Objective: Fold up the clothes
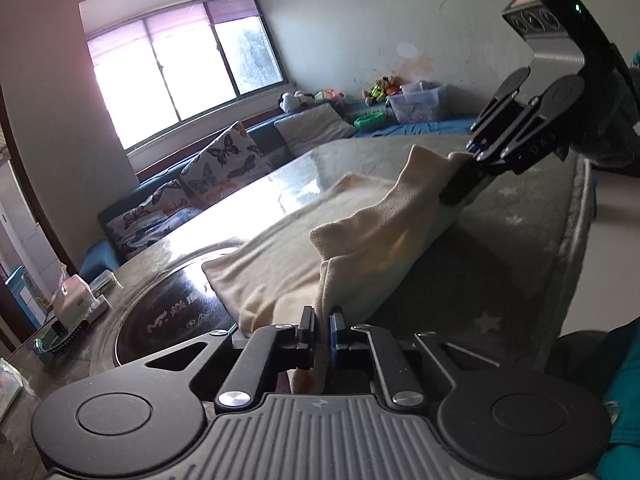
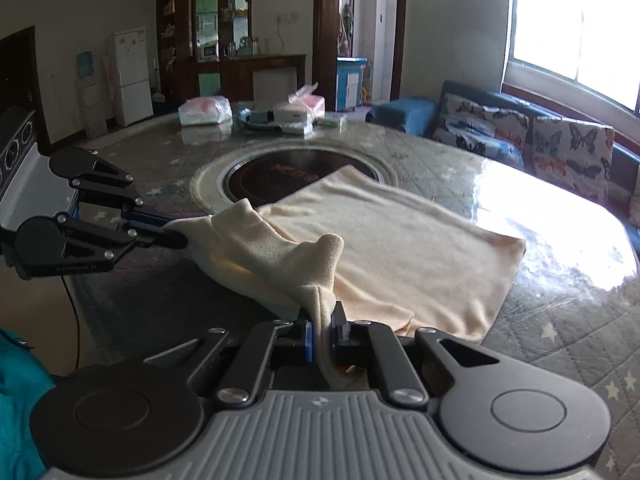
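Observation:
A cream cloth [image 2: 392, 248] lies on the round table, partly over the dark centre plate; it also shows in the left wrist view [image 1: 288, 256]. My left gripper [image 1: 322, 326] is shut on the cloth's near edge and lifts it off the table; it also shows in the right wrist view [image 2: 178, 236] at the left. My right gripper [image 2: 322, 330] is shut on another part of the same near edge; it also shows in the left wrist view [image 1: 466, 160] at the upper right. The edge between the two grippers hangs raised and slack.
The table has a grey quilted cover under glass [image 2: 560, 340] and a dark round plate [image 2: 280, 176] in its centre. Tissue packs and boxes [image 2: 256, 116] stand at its far side. A sofa with butterfly cushions [image 2: 540, 140] stands under the window.

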{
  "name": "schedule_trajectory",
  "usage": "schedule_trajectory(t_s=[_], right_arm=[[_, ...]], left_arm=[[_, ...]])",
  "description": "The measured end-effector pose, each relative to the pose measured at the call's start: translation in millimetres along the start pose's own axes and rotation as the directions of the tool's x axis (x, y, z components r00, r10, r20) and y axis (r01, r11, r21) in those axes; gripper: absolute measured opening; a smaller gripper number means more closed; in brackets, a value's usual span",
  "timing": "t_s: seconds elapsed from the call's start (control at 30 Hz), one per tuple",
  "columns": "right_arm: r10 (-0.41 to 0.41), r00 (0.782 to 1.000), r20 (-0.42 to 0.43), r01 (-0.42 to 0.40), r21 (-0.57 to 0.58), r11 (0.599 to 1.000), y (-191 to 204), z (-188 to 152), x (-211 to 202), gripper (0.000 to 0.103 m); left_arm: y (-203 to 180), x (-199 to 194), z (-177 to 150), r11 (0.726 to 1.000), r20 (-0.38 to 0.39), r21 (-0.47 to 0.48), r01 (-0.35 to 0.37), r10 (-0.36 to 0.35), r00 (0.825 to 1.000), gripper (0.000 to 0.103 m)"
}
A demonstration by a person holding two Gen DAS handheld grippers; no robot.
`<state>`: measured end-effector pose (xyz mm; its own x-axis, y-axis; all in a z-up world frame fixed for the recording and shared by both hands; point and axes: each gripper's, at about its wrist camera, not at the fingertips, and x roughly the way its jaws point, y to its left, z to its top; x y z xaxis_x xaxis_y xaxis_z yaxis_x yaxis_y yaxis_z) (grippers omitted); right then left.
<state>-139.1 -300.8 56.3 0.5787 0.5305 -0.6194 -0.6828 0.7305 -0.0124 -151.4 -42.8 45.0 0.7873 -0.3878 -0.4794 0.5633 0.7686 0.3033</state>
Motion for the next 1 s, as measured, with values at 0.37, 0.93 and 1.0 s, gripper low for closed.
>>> schedule_trajectory(t_s=[0.37, 0.93, 1.0], right_arm=[[0.027, 1.0, -0.009, -0.027, -0.01, 1.0, 23, -2, -55, 0.007], [-0.067, 0.997, -0.05, 0.07, 0.075, 0.995, -76, 58, 67, 0.006], [-0.096, 0.993, -0.067, 0.104, 0.124, 0.987, -86, 50, 87, 0.01]], left_arm=[[4, -30, 18, 0.996, 0.045, -0.071, 0.06, -0.056, 0.997, 0.007], [58, 152, 48, 0.965, -0.134, -0.201, -0.172, 0.147, 0.98, 0.007], [59, 165, 43, 0.956, -0.16, -0.225, -0.19, 0.156, 0.975, 0.01]])
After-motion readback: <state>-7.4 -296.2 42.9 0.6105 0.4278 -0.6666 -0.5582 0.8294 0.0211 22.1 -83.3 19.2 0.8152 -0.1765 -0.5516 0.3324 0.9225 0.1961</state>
